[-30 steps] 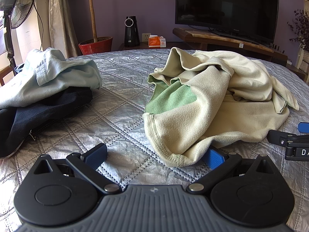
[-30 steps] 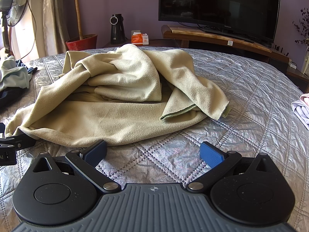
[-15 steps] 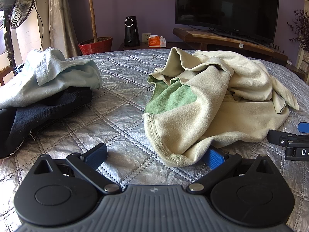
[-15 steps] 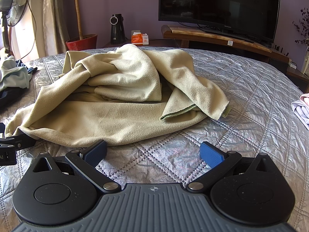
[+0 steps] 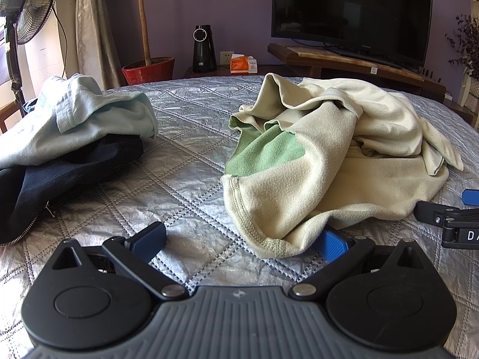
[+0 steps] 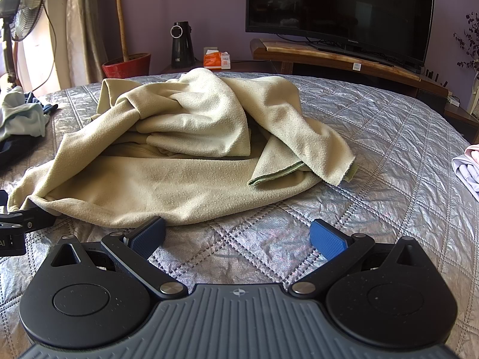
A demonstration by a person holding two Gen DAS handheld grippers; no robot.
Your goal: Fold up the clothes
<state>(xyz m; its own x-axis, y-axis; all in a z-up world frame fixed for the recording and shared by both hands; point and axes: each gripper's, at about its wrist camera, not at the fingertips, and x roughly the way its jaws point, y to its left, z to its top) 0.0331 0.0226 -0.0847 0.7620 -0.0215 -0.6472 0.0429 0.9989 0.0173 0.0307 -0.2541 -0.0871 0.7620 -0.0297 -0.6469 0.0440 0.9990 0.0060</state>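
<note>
A crumpled cream fleece garment (image 5: 344, 161) with a green lining lies in a heap on the quilted grey bedspread (image 5: 185, 161). My left gripper (image 5: 239, 240) stands open at the garment's near hem; the hem corner drapes over its right pad, and the left pad rests on bare quilt. In the right wrist view the same garment (image 6: 185, 155) spreads across the bed. My right gripper (image 6: 238, 236) is open just short of the garment's front edge, its left pad touching the cloth and nothing between the fingers. Each gripper's tip shows at the edge of the other's view.
A pale blue garment (image 5: 74, 116) lies over a dark navy zipped one (image 5: 60, 173) at the left. Folded pale clothes (image 6: 468, 167) sit at the bed's right edge. Beyond the bed stand a fan (image 5: 30, 9), a red plant pot (image 5: 148, 70) and a TV (image 5: 350, 12) on a wooden stand.
</note>
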